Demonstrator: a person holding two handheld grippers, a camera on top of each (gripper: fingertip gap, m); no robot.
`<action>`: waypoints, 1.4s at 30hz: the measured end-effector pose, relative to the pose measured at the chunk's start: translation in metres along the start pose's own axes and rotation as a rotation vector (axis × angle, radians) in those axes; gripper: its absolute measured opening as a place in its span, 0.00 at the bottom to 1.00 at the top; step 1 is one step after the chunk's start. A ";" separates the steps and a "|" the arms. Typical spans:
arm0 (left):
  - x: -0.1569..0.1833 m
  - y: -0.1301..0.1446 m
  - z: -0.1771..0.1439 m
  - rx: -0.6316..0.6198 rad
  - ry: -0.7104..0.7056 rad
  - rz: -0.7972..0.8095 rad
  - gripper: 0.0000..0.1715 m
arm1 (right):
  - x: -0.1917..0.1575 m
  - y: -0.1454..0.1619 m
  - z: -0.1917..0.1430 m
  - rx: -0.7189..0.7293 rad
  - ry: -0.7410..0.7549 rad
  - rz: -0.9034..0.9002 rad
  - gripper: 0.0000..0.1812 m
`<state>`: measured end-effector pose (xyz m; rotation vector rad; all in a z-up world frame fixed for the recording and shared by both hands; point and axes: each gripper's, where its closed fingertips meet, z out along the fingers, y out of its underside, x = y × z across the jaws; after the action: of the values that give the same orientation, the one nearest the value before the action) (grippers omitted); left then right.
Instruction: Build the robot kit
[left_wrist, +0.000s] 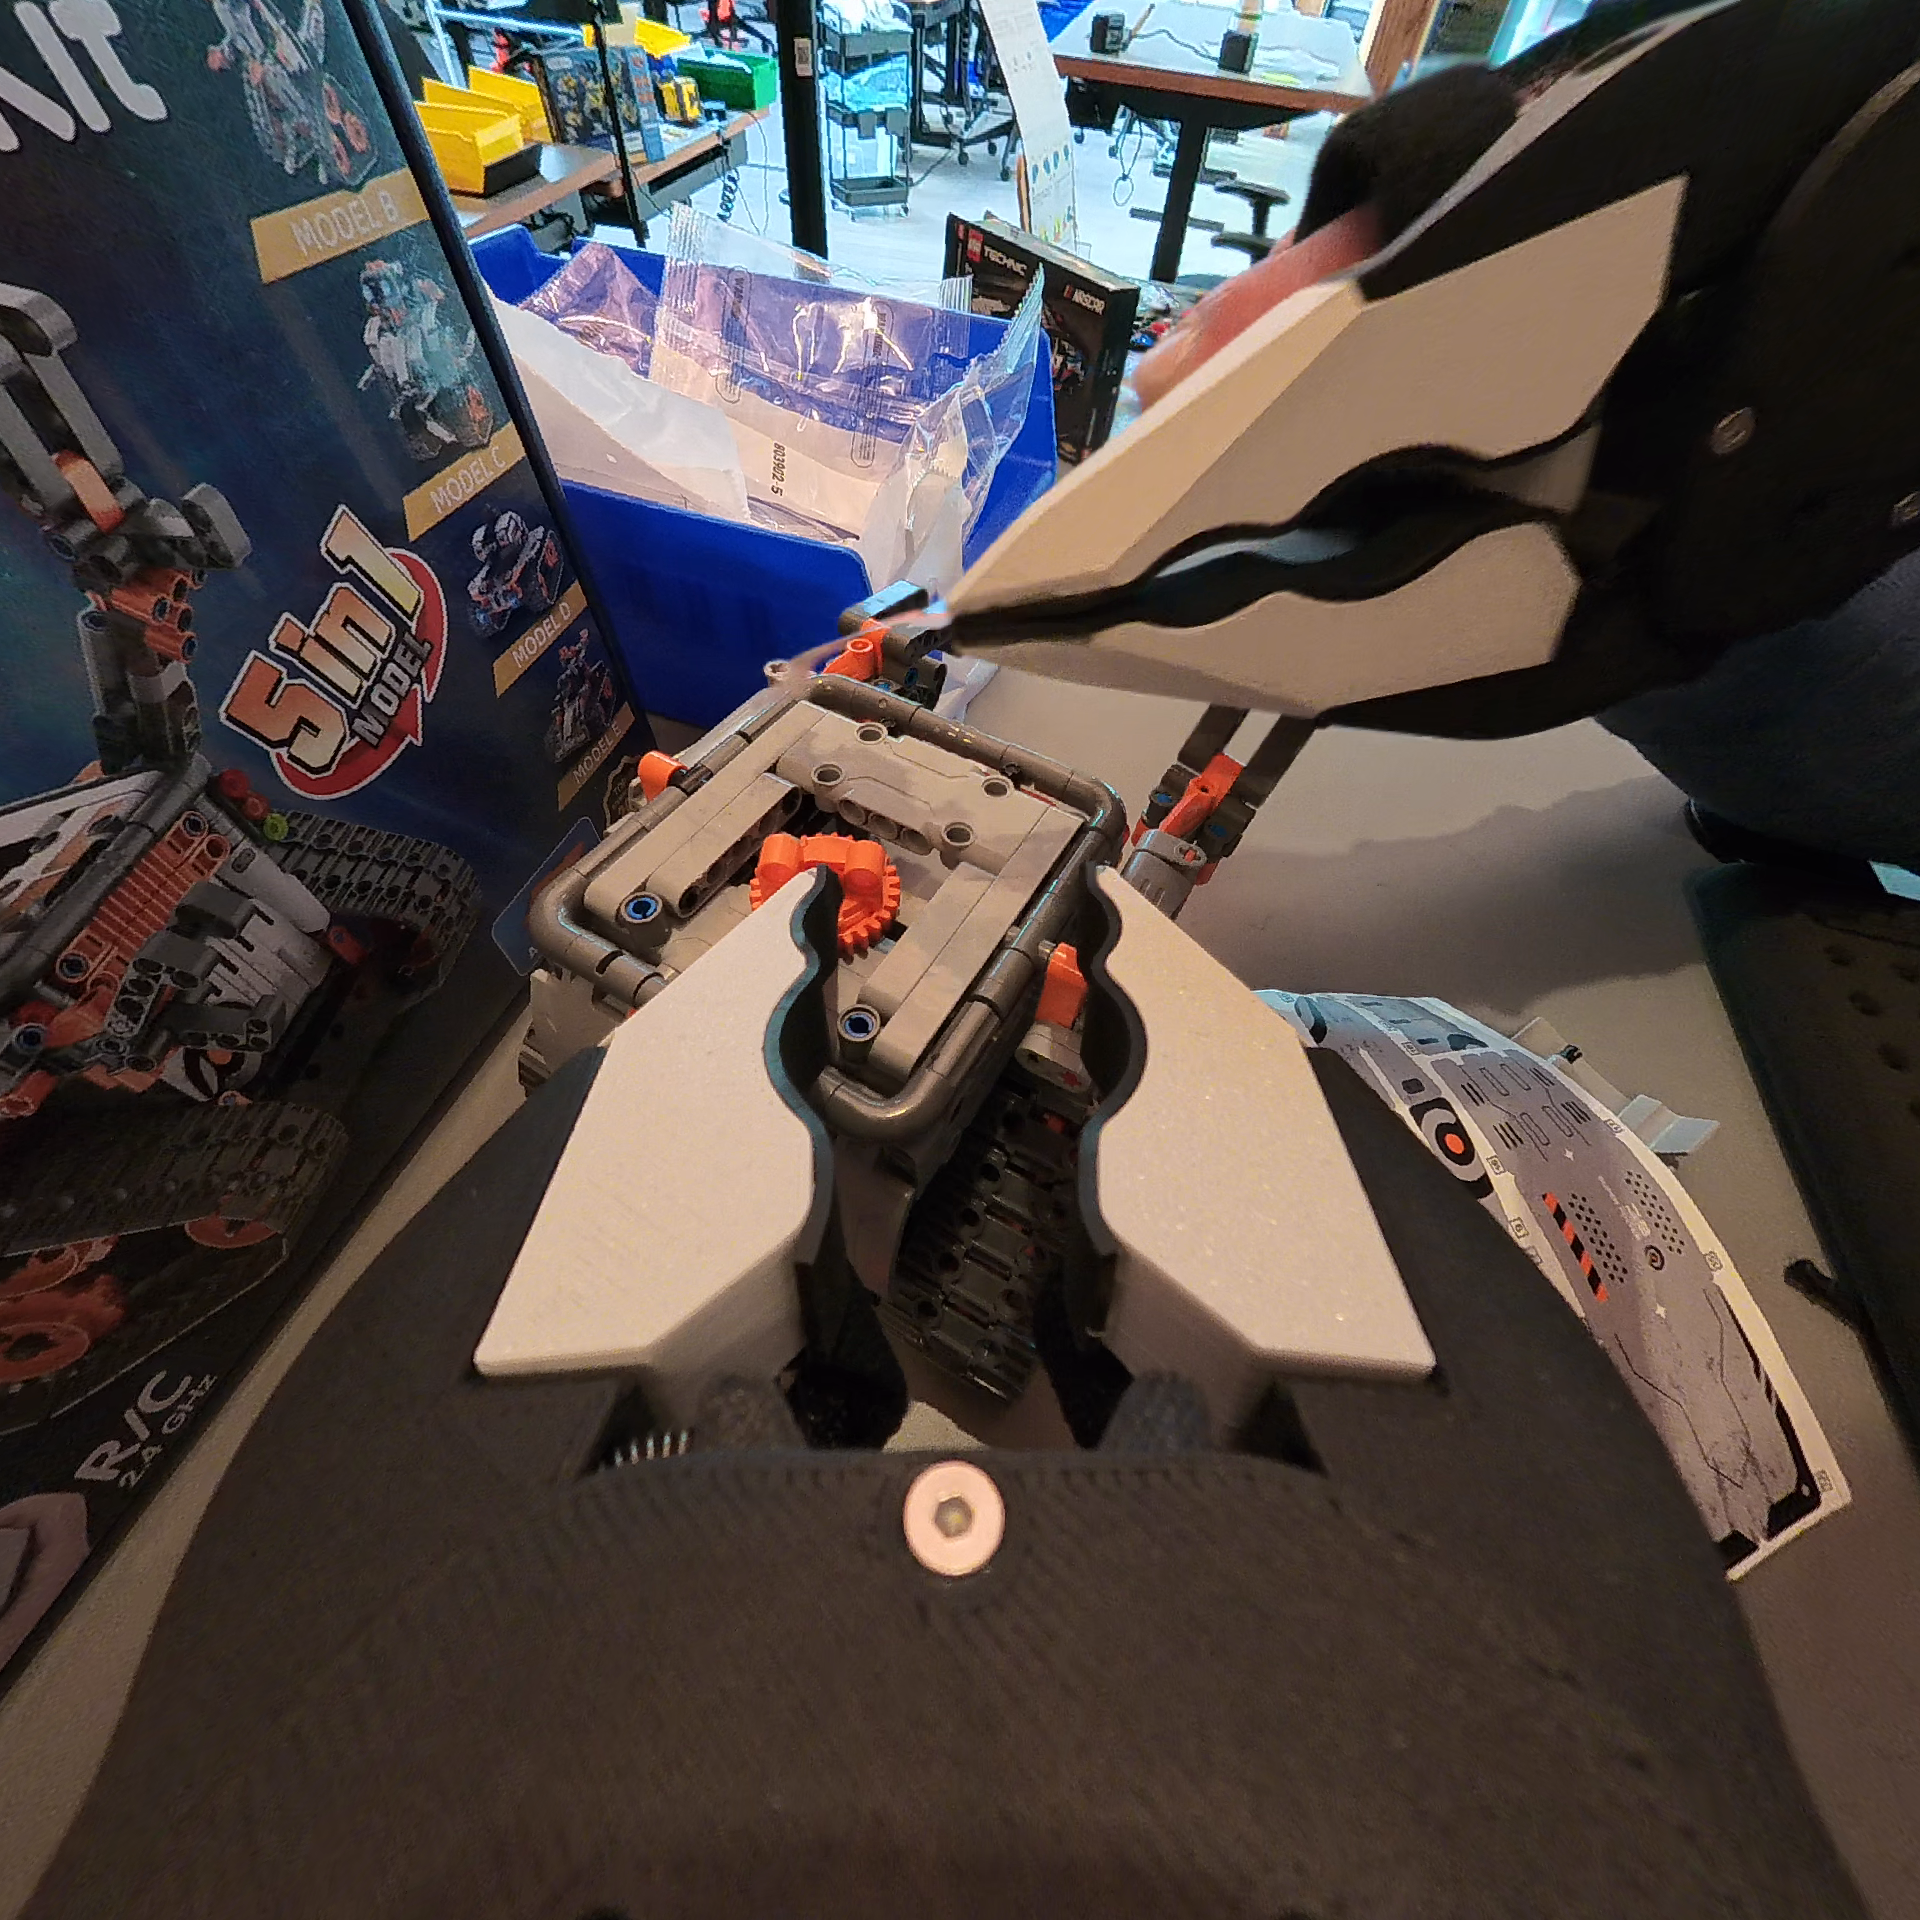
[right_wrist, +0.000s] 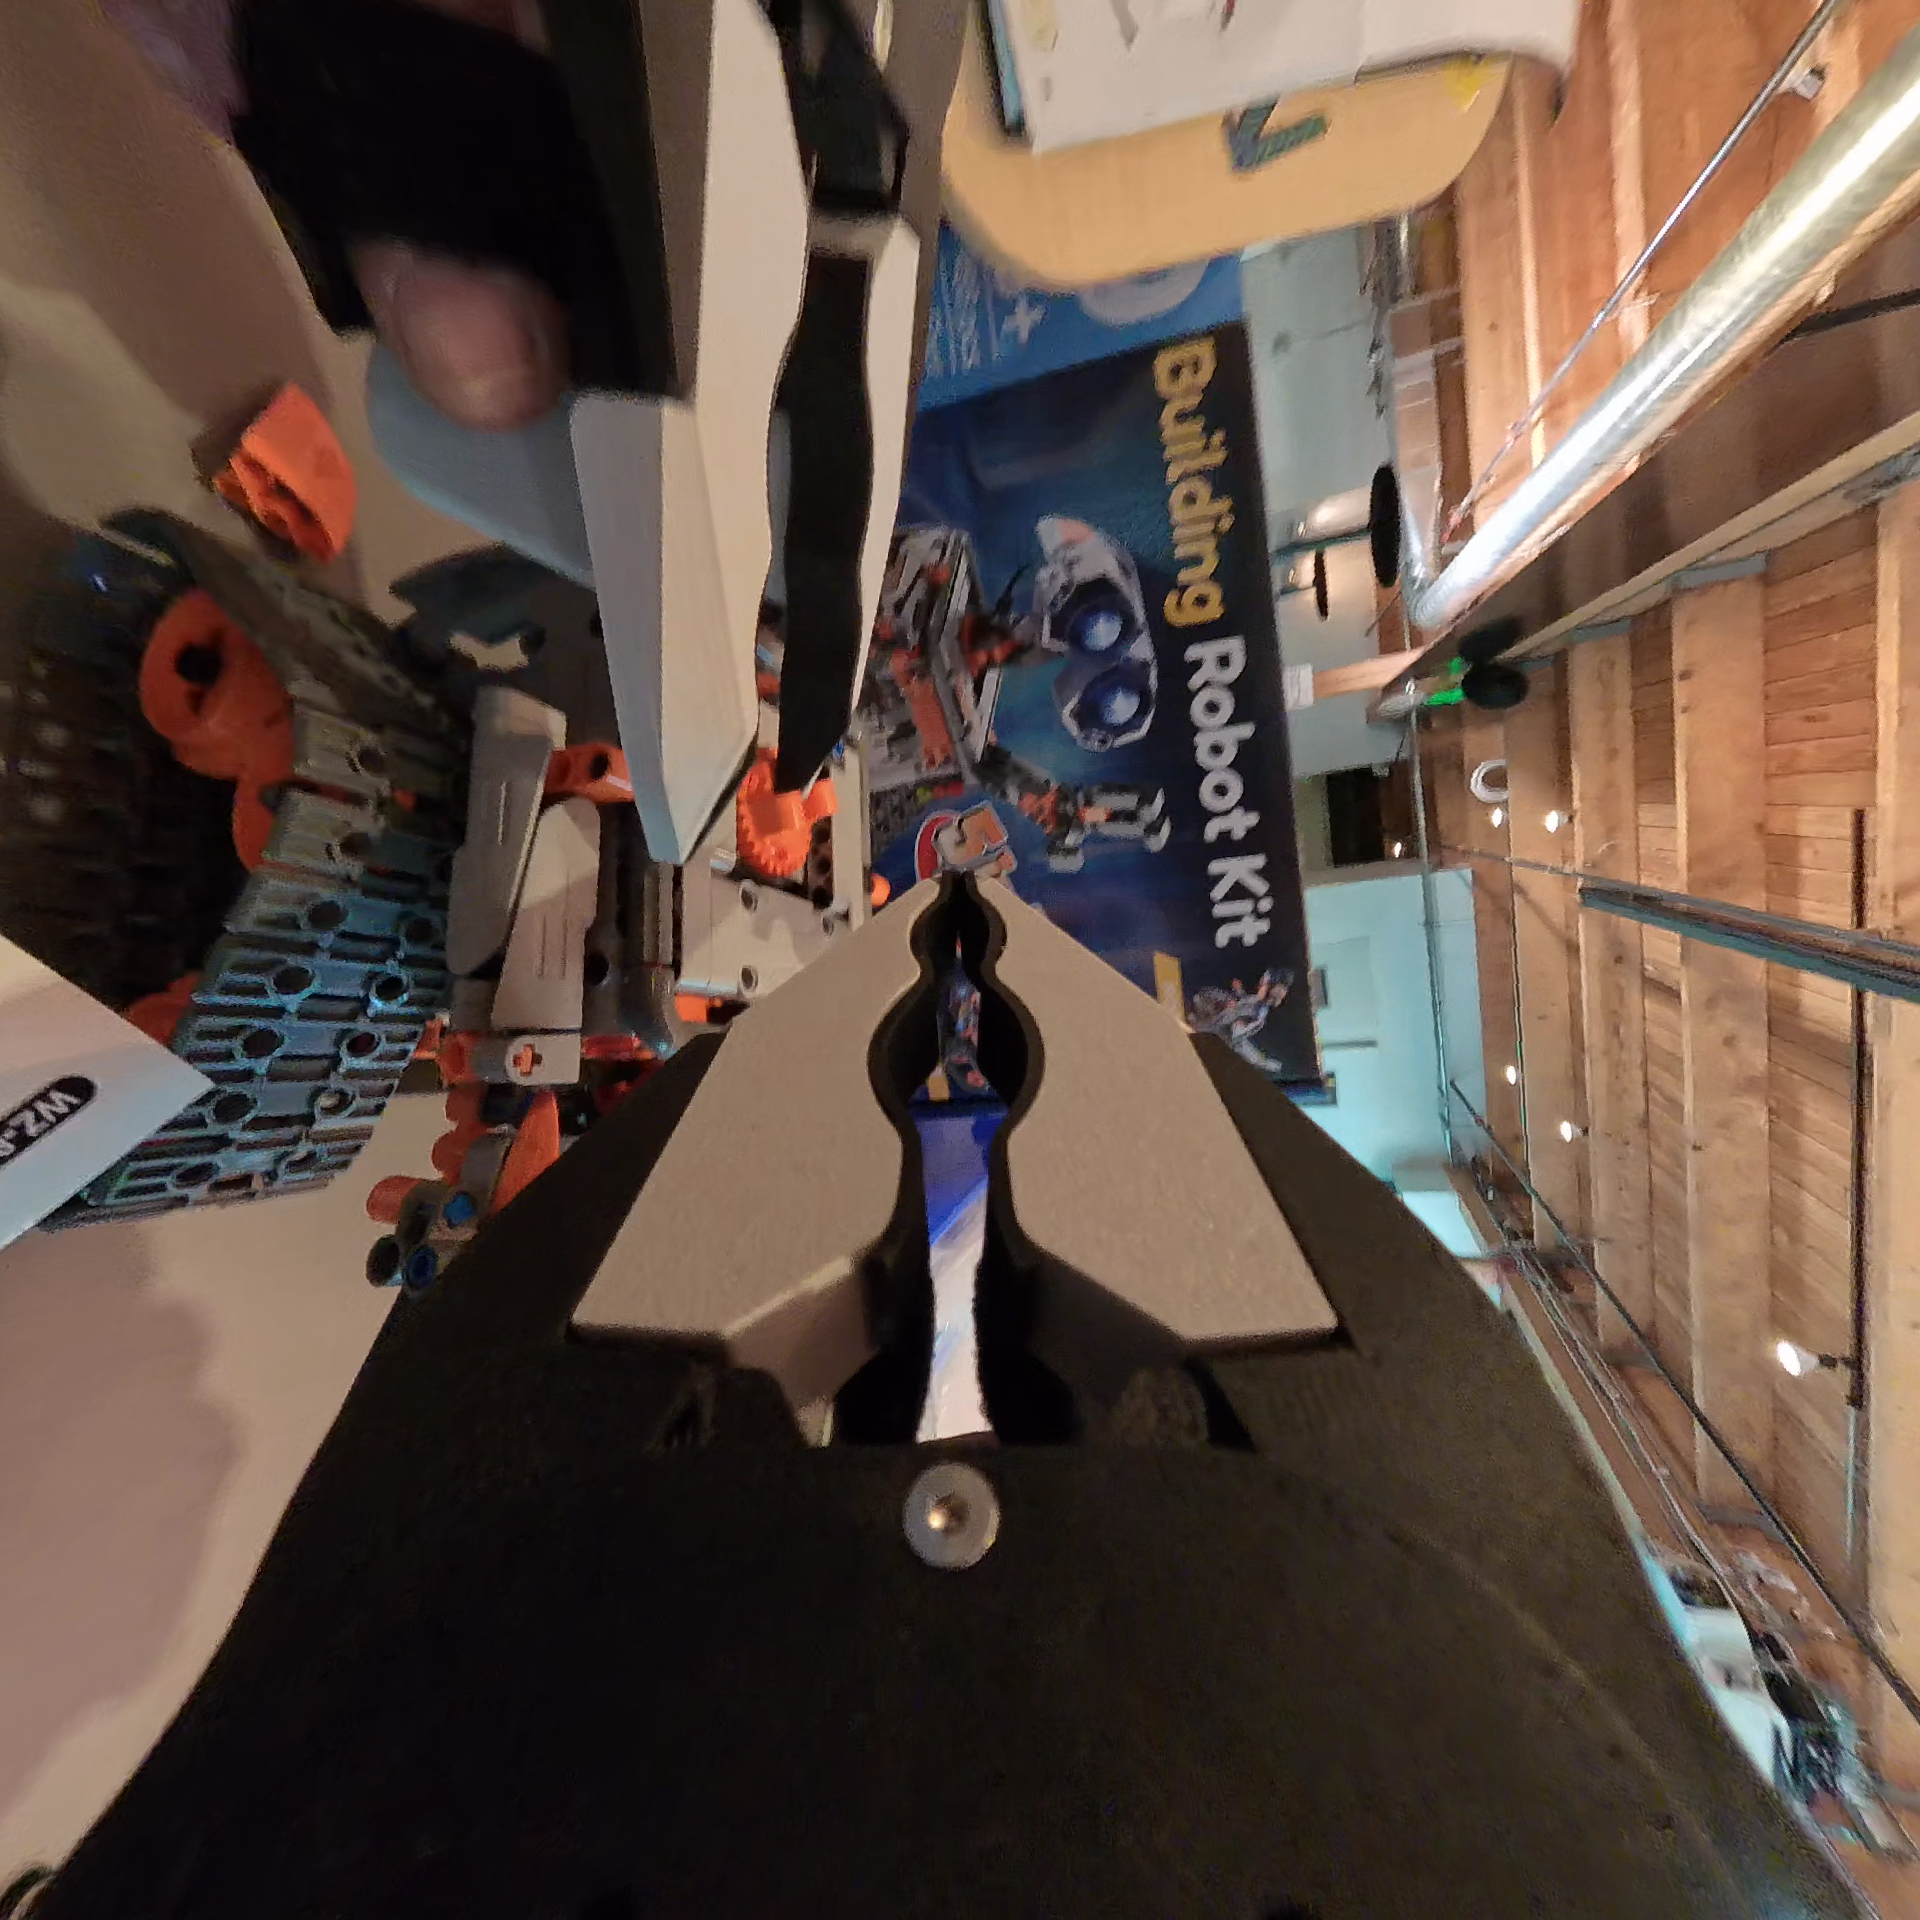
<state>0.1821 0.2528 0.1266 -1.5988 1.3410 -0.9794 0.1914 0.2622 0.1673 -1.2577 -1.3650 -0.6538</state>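
Note:
A grey brick-built tracked model (left_wrist: 914, 821) with an orange gear (left_wrist: 831, 883) on top stands on the pale table. My left gripper (left_wrist: 956, 894) is shut on the model's grey frame, one finger on each side of its near corner. My right gripper (left_wrist: 951, 621) comes in from the upper right, just above the model's far edge. It is shut, with a thin clear strip (left_wrist: 862, 646) at its tips. In the right wrist view my right gripper (right_wrist: 961, 883) is shut beside the model (right_wrist: 540, 935), and the left gripper (right_wrist: 738, 821) reaches in from above.
The kit's large blue box (left_wrist: 260, 623) stands at the left. A blue bin (left_wrist: 727, 582) of plastic bags is behind the model. A sticker sheet (left_wrist: 1558, 1247) and a black mat (left_wrist: 1818, 1039) lie at the right. A small orange-and-black sub-assembly (left_wrist: 1195, 810) sits beside the model. My right fingertips sit around 4 centimetres from my left ones.

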 end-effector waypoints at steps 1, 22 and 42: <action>0.000 0.000 0.000 0.000 -0.001 0.001 0.26 | -0.004 0.005 0.003 -0.027 -0.017 -0.001 0.00; 0.000 0.000 0.000 0.000 0.003 -0.001 0.25 | -0.043 0.000 -0.003 -0.015 -0.307 0.027 0.00; 0.000 0.000 -0.001 -0.007 0.004 0.003 0.26 | -0.011 -0.002 -0.010 0.079 -0.276 0.322 0.00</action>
<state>0.1814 0.2528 0.1268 -1.5998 1.3505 -0.9776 0.1912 0.2494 0.1599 -1.5011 -1.3526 -0.2065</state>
